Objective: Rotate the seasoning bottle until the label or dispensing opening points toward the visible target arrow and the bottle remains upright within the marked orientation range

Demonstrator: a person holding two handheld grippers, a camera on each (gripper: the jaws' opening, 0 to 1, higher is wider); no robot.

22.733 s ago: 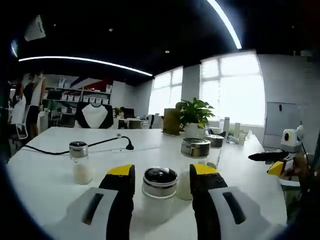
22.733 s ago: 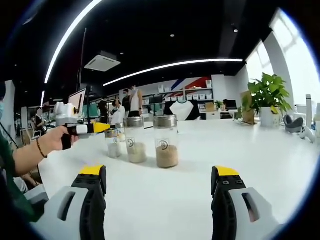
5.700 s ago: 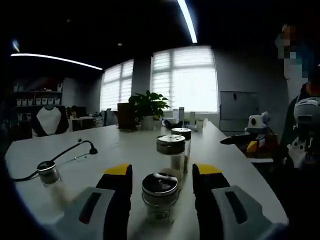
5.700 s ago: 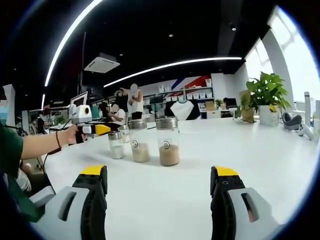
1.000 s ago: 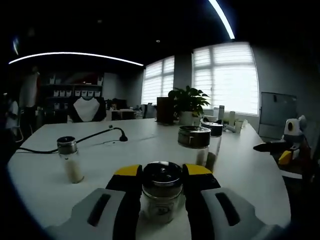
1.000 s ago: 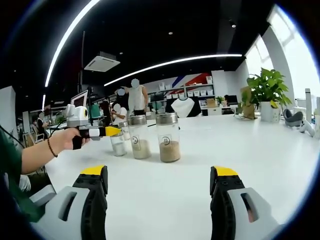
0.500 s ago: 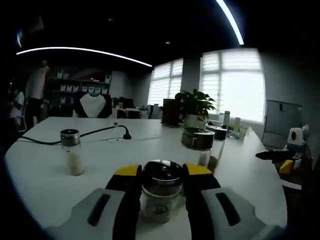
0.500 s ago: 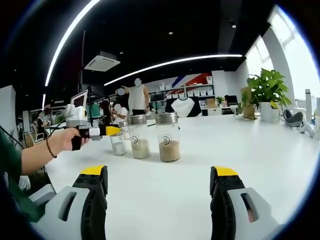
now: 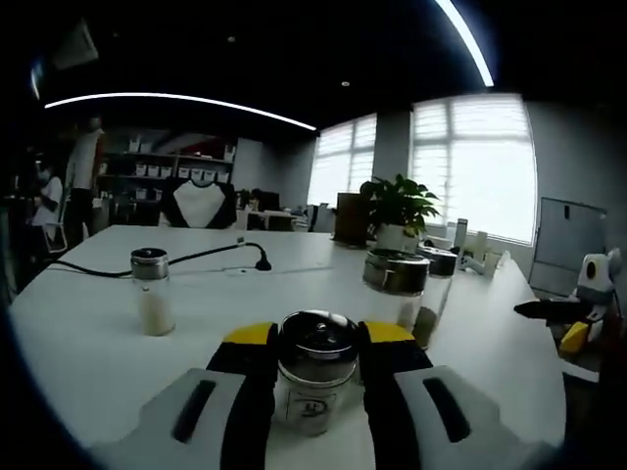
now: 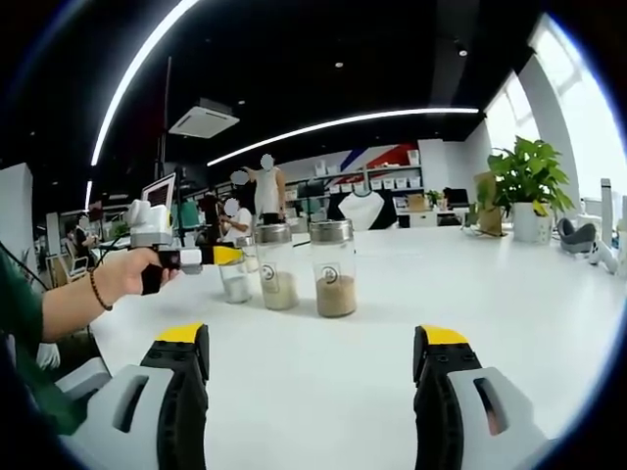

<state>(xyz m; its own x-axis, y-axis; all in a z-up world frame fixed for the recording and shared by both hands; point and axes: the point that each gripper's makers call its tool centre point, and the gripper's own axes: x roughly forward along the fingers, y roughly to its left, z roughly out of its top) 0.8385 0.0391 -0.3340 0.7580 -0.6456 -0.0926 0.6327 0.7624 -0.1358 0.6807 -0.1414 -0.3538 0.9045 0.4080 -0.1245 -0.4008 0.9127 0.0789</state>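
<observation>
Four seasoning bottles on the white table (image 9: 88, 343); nearest seasoning bottle (image 9: 315, 384) upright, round logo unreadable, clamped in left gripper (image 9: 315, 345). Right gripper (image 10: 313, 364) spread apart over bare table, clear of bottles.

Left gripper (image 9: 315, 343): grey moulded bodies with dark oval slots, black jaws, yellow caps at the tips. Right gripper (image 10: 318, 352): same build. Person at 9 o'clock in the right gripper view: dark green sleeve (image 10: 14, 308), dark beaded bracelet (image 10: 95, 290) at the wrist.
</observation>
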